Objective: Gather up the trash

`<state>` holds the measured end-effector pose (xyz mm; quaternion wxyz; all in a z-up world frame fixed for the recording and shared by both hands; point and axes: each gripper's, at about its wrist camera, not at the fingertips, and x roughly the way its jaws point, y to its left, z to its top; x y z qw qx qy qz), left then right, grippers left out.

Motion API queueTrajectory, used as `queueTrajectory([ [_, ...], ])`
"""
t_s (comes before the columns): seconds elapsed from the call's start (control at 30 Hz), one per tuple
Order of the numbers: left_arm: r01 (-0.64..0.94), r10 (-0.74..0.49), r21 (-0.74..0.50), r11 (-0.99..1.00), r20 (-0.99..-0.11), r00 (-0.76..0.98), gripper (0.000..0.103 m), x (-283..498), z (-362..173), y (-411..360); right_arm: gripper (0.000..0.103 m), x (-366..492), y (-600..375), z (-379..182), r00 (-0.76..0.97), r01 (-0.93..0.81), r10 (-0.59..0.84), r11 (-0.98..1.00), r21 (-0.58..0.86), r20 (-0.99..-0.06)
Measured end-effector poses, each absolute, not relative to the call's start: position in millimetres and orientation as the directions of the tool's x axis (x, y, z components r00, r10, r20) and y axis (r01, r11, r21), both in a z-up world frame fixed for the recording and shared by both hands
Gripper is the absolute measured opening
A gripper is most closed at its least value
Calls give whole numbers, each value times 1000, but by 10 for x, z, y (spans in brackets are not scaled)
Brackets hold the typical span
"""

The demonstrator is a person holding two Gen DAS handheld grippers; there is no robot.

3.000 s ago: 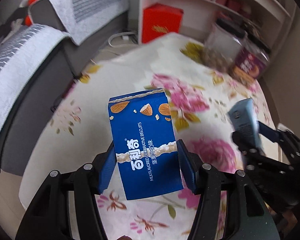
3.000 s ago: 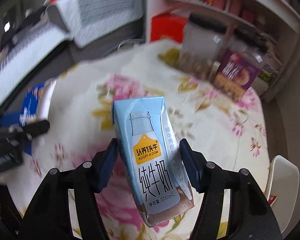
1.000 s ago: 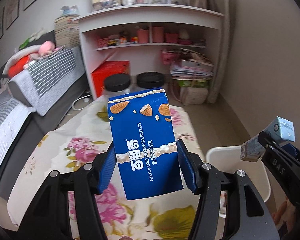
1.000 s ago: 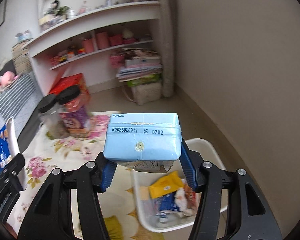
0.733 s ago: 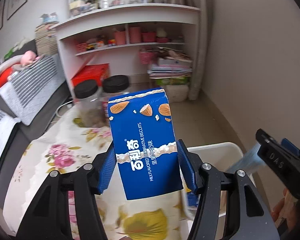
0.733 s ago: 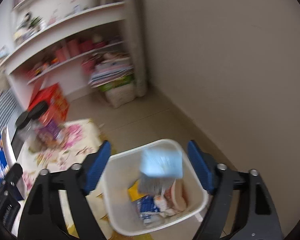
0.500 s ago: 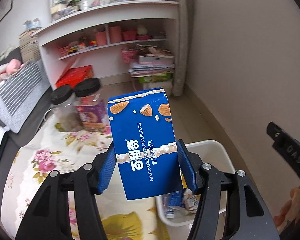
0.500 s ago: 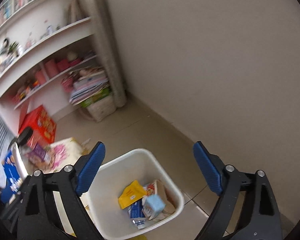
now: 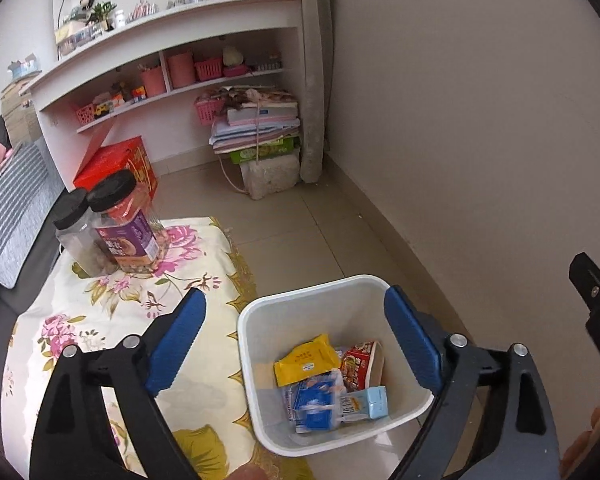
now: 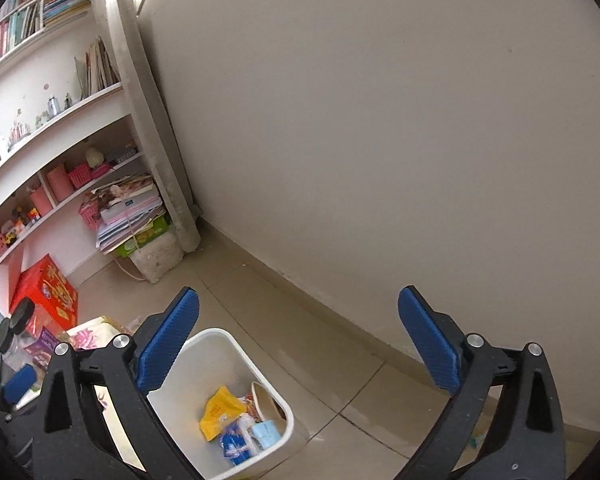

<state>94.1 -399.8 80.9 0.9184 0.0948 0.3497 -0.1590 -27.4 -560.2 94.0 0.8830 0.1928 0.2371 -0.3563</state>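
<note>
The white bin [image 9: 256, 368] stands on the floor beside the flowered surface [image 9: 100, 320], holding a yellow packet [image 9: 306, 362], a cup [image 9: 360, 368] and a pale blue carton [image 9: 374, 402]. Above it, the left gripper [image 9: 296, 344] and right gripper [image 10: 298, 344] have empty jaws opening wide.

A lived-in home room. White wall shelves [image 9: 168, 44] carry books, pink baskets and trinkets; below them lie stacked papers [image 9: 256, 120] and a red gift box [image 9: 116, 166]. Near the shelves stands a table [image 9: 80, 320] under a floral cloth.
</note>
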Motion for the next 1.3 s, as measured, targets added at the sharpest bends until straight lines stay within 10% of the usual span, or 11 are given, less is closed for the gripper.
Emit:
queueTrajectory([
  [0.53, 192, -131, 110, 975, -408, 903, 96, -71, 1511, -2262, 96, -650, -4206, 1355, 782, 590, -505, 790, 170, -367],
  [1.3, 24, 2, 46, 999, -499, 867, 96, 27, 963, -773, 96, -365, -2696, 918, 855, 385, -354, 923, 5, -379],
])
